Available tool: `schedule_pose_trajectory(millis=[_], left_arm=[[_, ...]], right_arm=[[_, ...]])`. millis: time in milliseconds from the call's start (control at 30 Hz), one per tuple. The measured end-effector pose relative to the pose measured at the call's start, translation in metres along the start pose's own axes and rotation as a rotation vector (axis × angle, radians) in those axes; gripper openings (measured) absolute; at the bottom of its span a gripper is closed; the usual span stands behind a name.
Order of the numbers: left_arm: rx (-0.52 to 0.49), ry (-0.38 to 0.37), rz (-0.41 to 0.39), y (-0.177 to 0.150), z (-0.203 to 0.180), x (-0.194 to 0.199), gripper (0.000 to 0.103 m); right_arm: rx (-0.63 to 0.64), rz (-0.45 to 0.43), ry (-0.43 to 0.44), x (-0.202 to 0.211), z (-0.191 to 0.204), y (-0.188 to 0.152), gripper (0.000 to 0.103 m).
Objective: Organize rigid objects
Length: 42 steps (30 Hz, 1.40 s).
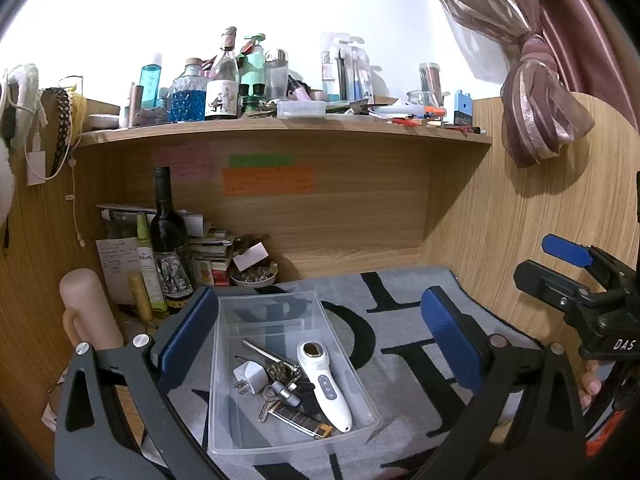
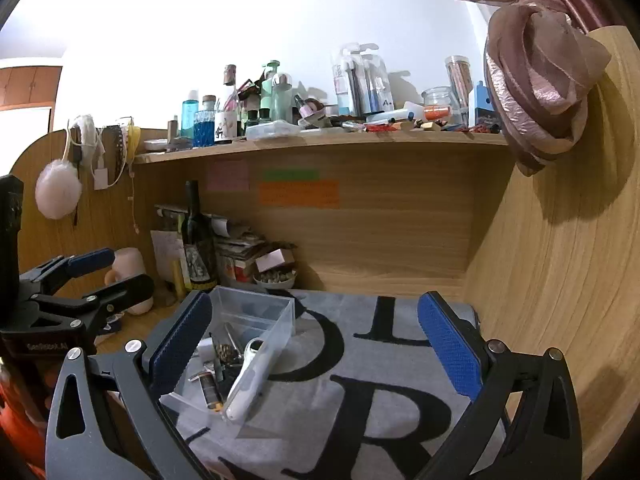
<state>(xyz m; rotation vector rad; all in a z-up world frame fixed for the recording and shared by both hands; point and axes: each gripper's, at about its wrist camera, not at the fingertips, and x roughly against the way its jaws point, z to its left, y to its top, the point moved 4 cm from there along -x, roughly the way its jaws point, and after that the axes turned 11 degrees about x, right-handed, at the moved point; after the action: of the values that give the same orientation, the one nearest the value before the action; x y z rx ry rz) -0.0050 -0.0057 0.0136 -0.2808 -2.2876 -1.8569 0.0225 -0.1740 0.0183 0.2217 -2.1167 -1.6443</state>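
The clear plastic bin [image 1: 280, 364] sits on the grey lettered mat [image 1: 400, 344] toward the table's left edge, holding the white handheld device [image 1: 326, 386], charger plug [image 1: 250, 378], keys [image 1: 274, 394] and a lighter [image 1: 298, 418]. Both the left gripper [image 1: 320, 340] and right gripper [image 2: 316, 344] hover spread wide, holding nothing. The gathering looks finished; the next move is probably relocating the bin or withdrawing.

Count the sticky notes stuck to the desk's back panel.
3: a pink note on the left, a green note to its right, and an orange note just below the green one. None seems hidden.
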Motion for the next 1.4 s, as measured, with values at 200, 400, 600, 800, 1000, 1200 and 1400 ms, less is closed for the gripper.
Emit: schedule_pose_trajectory(millis=[200,400,600,800,1000,1200,1400], left_arm=[[-0.004,0.001,-0.004,0.0,0.0,0.001,0.103],[-0.001,-0.001,0.0,0.0,0.0,0.001,0.103],[-0.003,-0.002,0.001,0.0,0.0,0.0,0.103],[-0.008,-0.007,0.001,-0.001,-0.001,-0.002,0.103],[-0.004,-0.008,0.006,-0.002,-0.001,-0.003,0.103],[-0.007,-0.008,0.008,-0.003,-0.001,-0.004,0.103],[-0.008,-0.012,0.011,-0.002,-0.001,-0.005,0.103]], right_arm=[[0.007,-0.002,-0.001,0.001,0.003,0.001,0.103],[0.013,0.003,-0.003,0.0,0.007,0.001,0.103],[0.014,0.005,-0.003,0.0,0.009,0.001,0.103],[0.015,0.002,-0.005,0.0,0.011,0.002,0.103],[0.01,0.005,-0.004,-0.001,0.01,0.002,0.103],[0.014,0.008,-0.005,0.0,0.01,0.001,0.103],[0.015,0.009,-0.006,-0.001,0.01,0.002,0.103]])
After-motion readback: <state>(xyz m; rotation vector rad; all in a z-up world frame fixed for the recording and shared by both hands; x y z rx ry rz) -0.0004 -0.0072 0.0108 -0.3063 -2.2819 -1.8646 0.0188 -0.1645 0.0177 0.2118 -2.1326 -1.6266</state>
